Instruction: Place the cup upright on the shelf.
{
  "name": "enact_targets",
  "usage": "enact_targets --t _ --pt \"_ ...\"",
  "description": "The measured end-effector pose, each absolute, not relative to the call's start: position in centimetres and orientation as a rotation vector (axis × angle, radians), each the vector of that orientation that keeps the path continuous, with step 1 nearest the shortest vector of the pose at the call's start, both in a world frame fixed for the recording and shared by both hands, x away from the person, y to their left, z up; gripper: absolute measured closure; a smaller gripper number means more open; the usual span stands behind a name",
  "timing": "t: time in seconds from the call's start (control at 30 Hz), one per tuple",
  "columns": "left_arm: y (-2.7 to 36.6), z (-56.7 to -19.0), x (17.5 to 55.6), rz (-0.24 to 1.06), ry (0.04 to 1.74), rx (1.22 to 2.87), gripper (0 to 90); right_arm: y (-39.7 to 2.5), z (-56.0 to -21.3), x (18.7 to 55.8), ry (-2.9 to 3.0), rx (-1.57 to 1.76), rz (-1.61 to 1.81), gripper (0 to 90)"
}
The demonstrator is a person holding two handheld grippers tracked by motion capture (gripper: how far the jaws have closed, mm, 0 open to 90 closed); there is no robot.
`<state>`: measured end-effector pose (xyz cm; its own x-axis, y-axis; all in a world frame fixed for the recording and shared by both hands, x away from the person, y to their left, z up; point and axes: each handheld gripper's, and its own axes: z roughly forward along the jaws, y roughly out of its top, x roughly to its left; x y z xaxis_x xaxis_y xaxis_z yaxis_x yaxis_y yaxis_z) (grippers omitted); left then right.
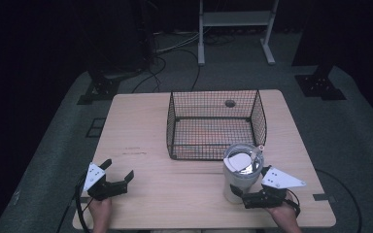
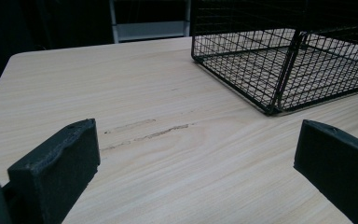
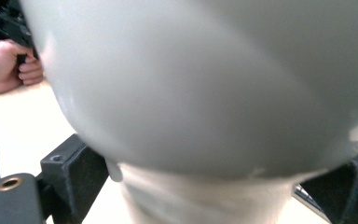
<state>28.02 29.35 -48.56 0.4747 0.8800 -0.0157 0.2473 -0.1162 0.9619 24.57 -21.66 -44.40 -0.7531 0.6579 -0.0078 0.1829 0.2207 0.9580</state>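
— Where is the left gripper (image 1: pixel 118 180)?

— At the near left, held by the left hand (image 1: pixel 99 209) that comes in from the near edge. Its jaws stand wide apart and point toward the far right, with nothing between them.

— And the right gripper (image 1: pixel 242 194)?

— At the near right, in the right hand (image 1: pixel 284 216). It points left, its jaws set on either side of a tumbler (image 1: pixel 240 171), close against its lower body.
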Motion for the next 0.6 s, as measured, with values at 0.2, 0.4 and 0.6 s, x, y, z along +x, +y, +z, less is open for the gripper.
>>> enact_targets --t 0.2,0.4,0.6 --pt "29.4 -48.6 28.0 0.728 0.990 1.636 0.0 -21.5 -43.6 24.8 2.080 0.747 1.564 9.1" --pt "29.4 -48.6 28.0 0.728 0.990 1.634 0.0 -21.1 -42.9 25.2 2.070 0.740 1.605 9.1" --pt "29.4 -48.6 28.0 0.726 0.991 1.634 0.0 -20.8 -42.0 25.5 2.061 0.729 1.641 9.1"
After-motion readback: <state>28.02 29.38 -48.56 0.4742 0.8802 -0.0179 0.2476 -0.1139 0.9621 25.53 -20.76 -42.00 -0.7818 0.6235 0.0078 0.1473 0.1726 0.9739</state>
